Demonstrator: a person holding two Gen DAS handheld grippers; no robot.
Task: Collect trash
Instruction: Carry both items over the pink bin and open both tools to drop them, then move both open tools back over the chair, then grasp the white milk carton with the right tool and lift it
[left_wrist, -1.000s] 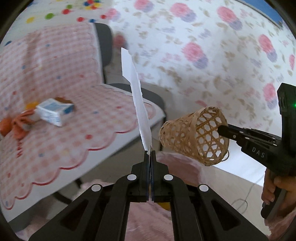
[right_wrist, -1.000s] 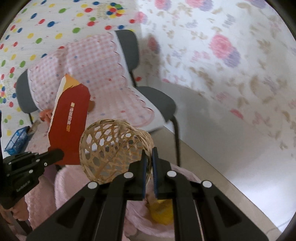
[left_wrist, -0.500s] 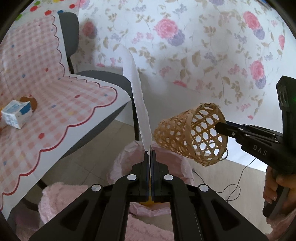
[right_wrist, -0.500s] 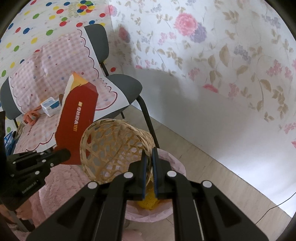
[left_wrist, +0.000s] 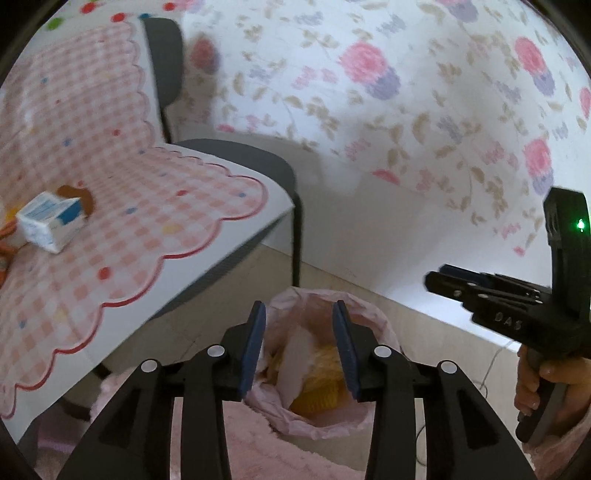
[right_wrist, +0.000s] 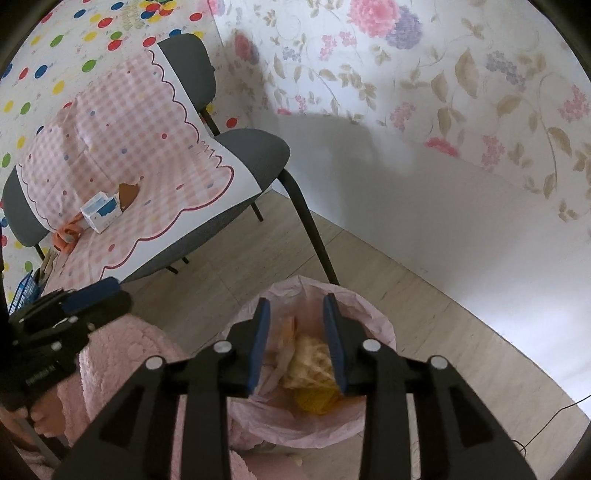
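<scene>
trash in pink bag below both jaws | jaws just opened, empty

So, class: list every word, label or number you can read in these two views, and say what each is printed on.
"DAS": white letters on the right gripper body, seen from the left wrist view.
Print on the left gripper body: too blurred to read.
Blue and white carton on the chair: print too small to read.

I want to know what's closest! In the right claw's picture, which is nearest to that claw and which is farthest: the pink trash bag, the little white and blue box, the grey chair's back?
1. Pink trash bag, right below the claw.
2. Little white and blue box, on the chair seat, left.
3. Grey chair's back, farthest, upper left.
</scene>
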